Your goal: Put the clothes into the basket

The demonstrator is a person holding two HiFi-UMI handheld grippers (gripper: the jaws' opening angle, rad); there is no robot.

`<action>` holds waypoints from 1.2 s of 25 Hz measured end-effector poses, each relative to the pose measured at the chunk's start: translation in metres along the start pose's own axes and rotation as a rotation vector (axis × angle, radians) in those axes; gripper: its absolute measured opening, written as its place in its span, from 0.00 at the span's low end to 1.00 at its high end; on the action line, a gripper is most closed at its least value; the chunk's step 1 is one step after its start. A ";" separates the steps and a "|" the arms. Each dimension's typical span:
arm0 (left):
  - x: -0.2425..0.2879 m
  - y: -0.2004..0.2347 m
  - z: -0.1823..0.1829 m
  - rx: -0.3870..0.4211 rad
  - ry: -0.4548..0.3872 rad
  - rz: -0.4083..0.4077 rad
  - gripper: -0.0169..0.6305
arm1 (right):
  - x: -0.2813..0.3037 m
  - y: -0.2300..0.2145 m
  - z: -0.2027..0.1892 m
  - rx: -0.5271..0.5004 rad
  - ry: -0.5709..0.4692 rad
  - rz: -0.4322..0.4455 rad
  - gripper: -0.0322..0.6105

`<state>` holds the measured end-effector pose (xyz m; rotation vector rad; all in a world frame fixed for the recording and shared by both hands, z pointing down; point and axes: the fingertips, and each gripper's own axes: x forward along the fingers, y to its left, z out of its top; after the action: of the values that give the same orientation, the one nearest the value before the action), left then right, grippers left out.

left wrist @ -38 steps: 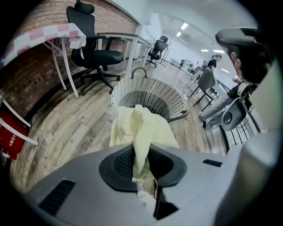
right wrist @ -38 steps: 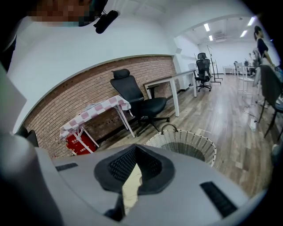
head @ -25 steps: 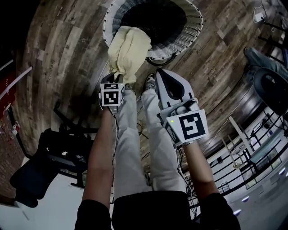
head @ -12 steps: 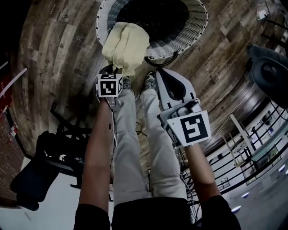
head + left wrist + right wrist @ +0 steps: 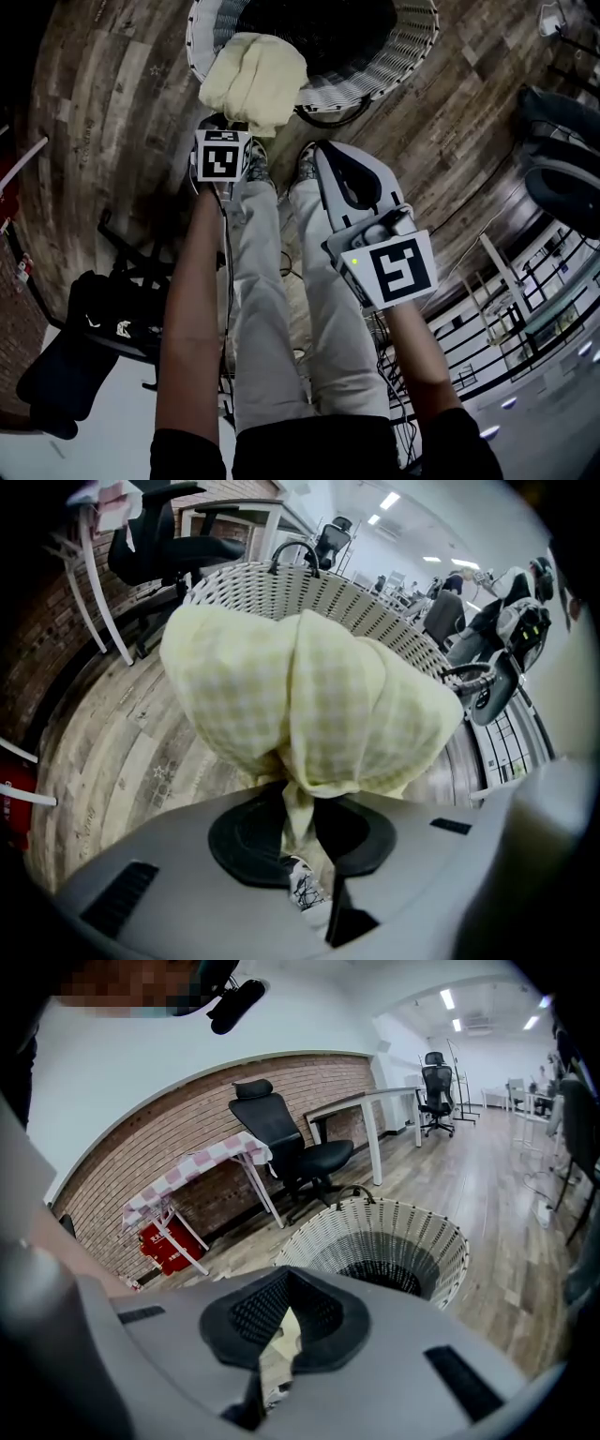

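Note:
A pale yellow checked cloth [image 5: 253,80] hangs bunched from my left gripper [image 5: 298,797], whose jaws are shut on a pinched fold of it. The marker cube [image 5: 223,157] of that gripper sits just below the cloth in the head view. The cloth [image 5: 309,700] hangs over the near rim of the white wicker basket [image 5: 394,56], which shows behind it in the left gripper view [image 5: 319,597]. My right gripper [image 5: 323,152] is off to the right of the cloth, short of the basket [image 5: 412,1232], jaws [image 5: 287,1274] shut with nothing between them.
The person's legs [image 5: 272,281] and shoes stand on the wood floor just below the basket. A black office chair [image 5: 84,328] is at the lower left. Another chair [image 5: 291,1152], a white desk [image 5: 366,1110] and a small checked-top table [image 5: 192,1180] line the brick wall.
The left gripper has carried the cloth closer to the basket's near rim and lower. The right gripper has sunk a little beside it, still shut.

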<state>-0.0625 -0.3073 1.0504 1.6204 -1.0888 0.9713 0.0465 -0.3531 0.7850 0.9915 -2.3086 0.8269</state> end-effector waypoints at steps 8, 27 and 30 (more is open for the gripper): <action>-0.007 -0.005 -0.018 0.009 0.030 -0.040 0.42 | -0.014 0.004 0.005 -0.021 -0.016 0.007 0.06; -0.136 -0.053 -0.021 -0.085 -0.150 -0.070 0.05 | -0.084 0.035 0.042 -0.032 -0.067 -0.013 0.06; -0.169 -0.062 -0.007 -0.099 -0.233 -0.075 0.05 | -0.097 0.046 0.048 -0.028 -0.079 -0.017 0.06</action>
<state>-0.0540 -0.2524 0.8790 1.7099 -1.2038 0.6804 0.0612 -0.3159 0.6747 1.0485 -2.3680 0.7593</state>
